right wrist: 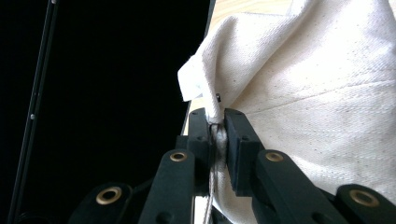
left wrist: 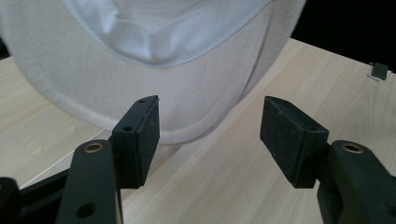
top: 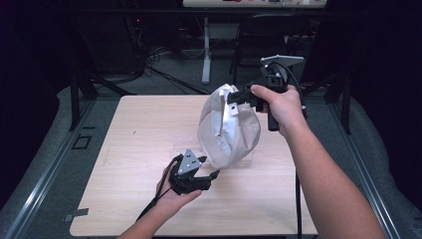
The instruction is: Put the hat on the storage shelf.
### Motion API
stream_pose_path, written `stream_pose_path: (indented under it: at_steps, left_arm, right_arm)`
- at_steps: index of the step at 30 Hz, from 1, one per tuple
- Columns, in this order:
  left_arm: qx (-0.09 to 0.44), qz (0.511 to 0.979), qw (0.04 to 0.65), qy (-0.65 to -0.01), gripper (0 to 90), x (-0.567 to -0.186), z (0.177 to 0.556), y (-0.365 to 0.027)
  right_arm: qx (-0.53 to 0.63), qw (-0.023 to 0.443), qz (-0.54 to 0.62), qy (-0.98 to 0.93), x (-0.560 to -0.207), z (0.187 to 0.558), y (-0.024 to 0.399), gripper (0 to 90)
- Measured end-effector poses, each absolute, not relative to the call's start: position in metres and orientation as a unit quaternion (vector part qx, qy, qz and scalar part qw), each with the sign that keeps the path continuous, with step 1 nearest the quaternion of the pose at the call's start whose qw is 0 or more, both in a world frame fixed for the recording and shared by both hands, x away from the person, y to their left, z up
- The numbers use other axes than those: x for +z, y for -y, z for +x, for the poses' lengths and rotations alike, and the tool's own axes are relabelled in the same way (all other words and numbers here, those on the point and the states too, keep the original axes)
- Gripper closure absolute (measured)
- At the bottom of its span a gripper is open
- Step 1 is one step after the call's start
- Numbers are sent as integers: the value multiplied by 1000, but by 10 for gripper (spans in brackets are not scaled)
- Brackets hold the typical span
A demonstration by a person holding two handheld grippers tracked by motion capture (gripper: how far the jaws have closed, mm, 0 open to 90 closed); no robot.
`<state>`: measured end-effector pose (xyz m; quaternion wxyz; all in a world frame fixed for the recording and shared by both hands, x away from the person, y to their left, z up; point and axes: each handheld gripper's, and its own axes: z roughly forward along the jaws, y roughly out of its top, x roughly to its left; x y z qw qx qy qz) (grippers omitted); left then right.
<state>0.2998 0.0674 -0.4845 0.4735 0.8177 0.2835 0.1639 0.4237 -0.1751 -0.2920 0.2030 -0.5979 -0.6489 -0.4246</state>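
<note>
Closest to the person's side of the wooden table (top: 124,199), the left hand (top: 171,196) lies low over the boards and carries the left gripper (top: 211,175), which points toward the far right. Its jaws stand spread apart with nothing between them; in the left gripper view the two black pads (left wrist: 148,135) frame a bare strip of tabletop, and the rim of the white cap (left wrist: 140,74) hangs just ahead of them, apart from both pads. A black cable (top: 152,205) trails back from this gripper toward the near edge. A little farther in, near the middle of the table and to the right, the white cap (top: 226,132) hangs on its edge, lifted by its upper end, with its hollow inside and sweatband turned toward the left; whether its lowest rim touches the wood I cannot tell. Above and beyond it the right hand (top: 278,104) holds the right gripper (top: 233,99) up over the far right part of the table, a grey three-cornered plate (top: 282,59) on top. Its jaws are pressed together on the cap's fabric: in the right gripper view the pads (right wrist: 238,149) pinch a fold of cloth and a narrow strap at the cap's edge. Past the table lie a dark floor, cables and a white table leg (top: 206,50).
</note>
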Motion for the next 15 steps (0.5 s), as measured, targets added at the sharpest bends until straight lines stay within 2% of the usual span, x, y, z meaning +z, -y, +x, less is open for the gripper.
stream_pose_path:
  at_steps: [9,13,15]
  left_arm:
    - [185,829,445,-282,390,-490,306,-40]
    - [200,834,431,-281,477,-492,308,-36]
    - [217,834,421,-283,488,-493,309,-36]
  right_arm:
    - [-429,199,-600,645,-291,426,171,817]
    - [-430,200,-598,646,-290,426,170,818]
    - [-430,201,-598,646,-290,425,170,817]
